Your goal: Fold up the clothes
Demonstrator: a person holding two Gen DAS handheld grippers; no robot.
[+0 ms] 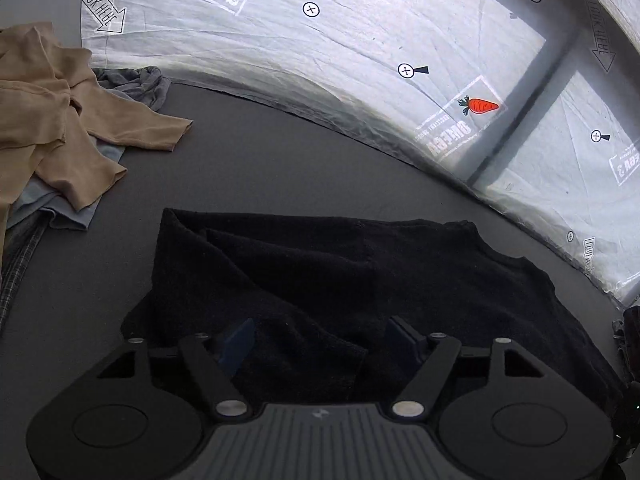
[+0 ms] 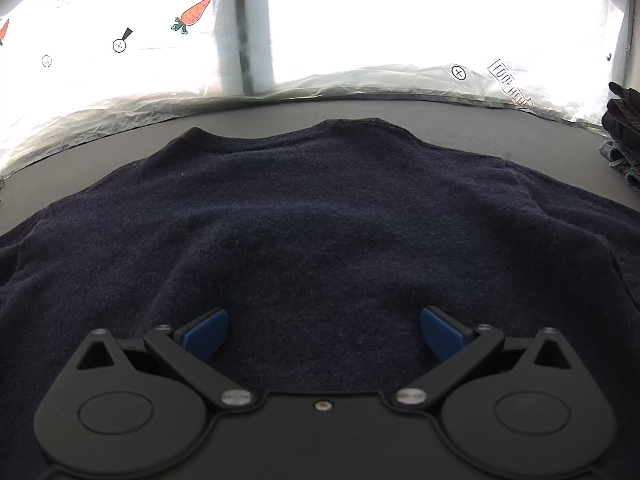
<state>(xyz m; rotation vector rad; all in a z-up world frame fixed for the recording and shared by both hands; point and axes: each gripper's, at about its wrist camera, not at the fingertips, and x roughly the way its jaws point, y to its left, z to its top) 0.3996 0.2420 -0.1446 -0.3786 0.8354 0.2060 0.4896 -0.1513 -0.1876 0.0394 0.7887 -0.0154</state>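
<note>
A dark navy sweater (image 2: 320, 208) lies spread on the grey table, neckline at the far side. In the left wrist view the same sweater (image 1: 360, 280) shows with its left part folded over in creases. My left gripper (image 1: 322, 340) is open, its blue pads spread just over the sweater's near edge. My right gripper (image 2: 324, 332) is open too, its blue pads (image 2: 206, 334) wide apart low over the sweater's lower body. Neither holds cloth.
A heap of tan and grey clothes (image 1: 60, 120) lies at the left on the grey table (image 1: 280, 160). A translucent printed plastic sheet (image 1: 360, 40) lines the far edge. Dark folded clothes (image 2: 622, 120) sit at the far right.
</note>
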